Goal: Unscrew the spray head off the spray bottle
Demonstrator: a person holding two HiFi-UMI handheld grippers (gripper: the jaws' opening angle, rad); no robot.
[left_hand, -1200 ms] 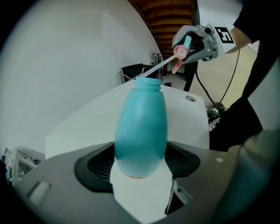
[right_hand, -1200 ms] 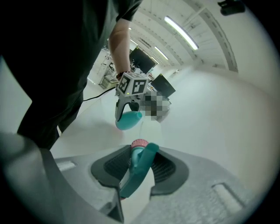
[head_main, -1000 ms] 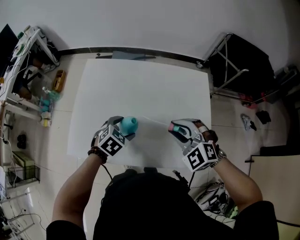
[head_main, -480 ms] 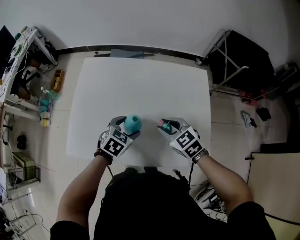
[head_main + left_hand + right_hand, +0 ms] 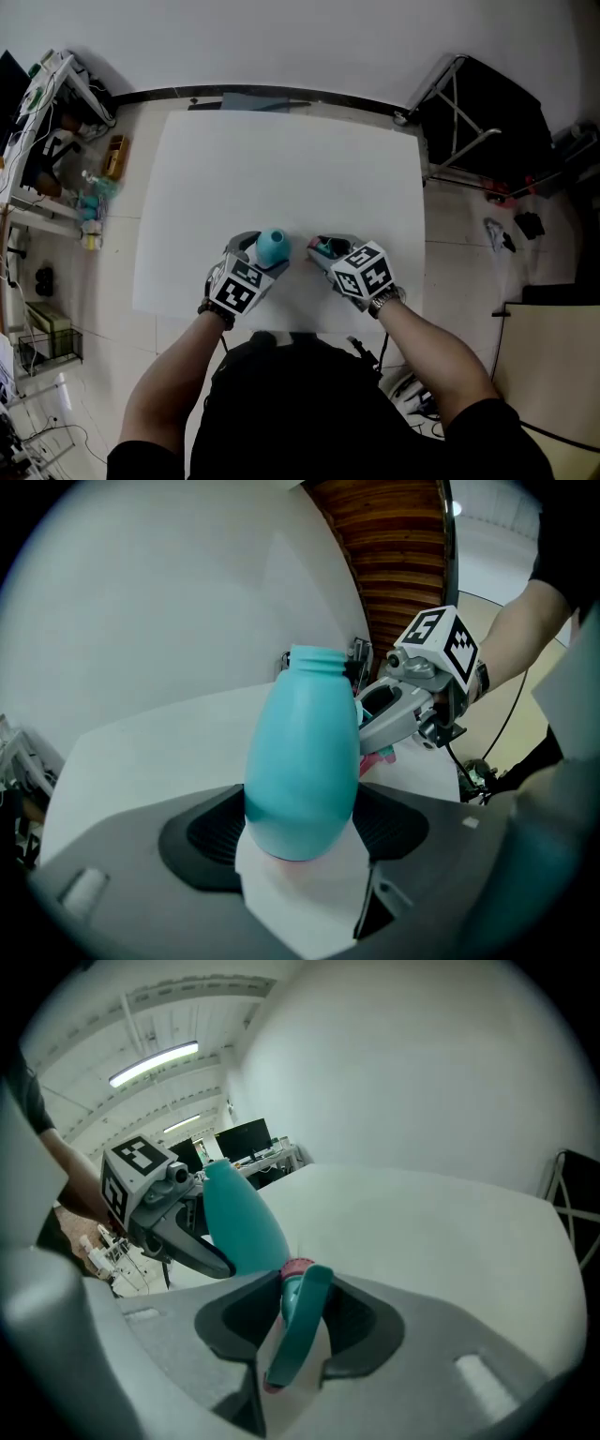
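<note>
Closest in, the person's dark shirt fills the bottom of the head view and hides the near edge of the white bench. Both bare forearms reach forward from it.

The left gripper is clamped on the lower body of the teal plastic spray bottle. The gripper's own body blocks whatever lies under the base, so I cannot tell whether the bottle rests on the bench or hangs just above it. The bottle stands close to upright, with its long axis near vertical and its bare open neck on top. From the head view only its rounded top shows.

Just beside it, on the person's right, the right gripper pinches the teal spray head with a pink collar, which is off the bottle. The spray head lies lengthwise along the jaws. Its collar end points away towards the bottle's side, and its other end runs back towards the gripper's camera, partly sunk between the pads. Collar and bottle look very near, possibly touching, but the right gripper view overlaps them. Any dip tube is too thin to make out.

Past the bench lies pale tiled floor. A cluttered rack is cut off at the left edge, a black folding frame stands at the far right, and a white wall is behind.
</note>
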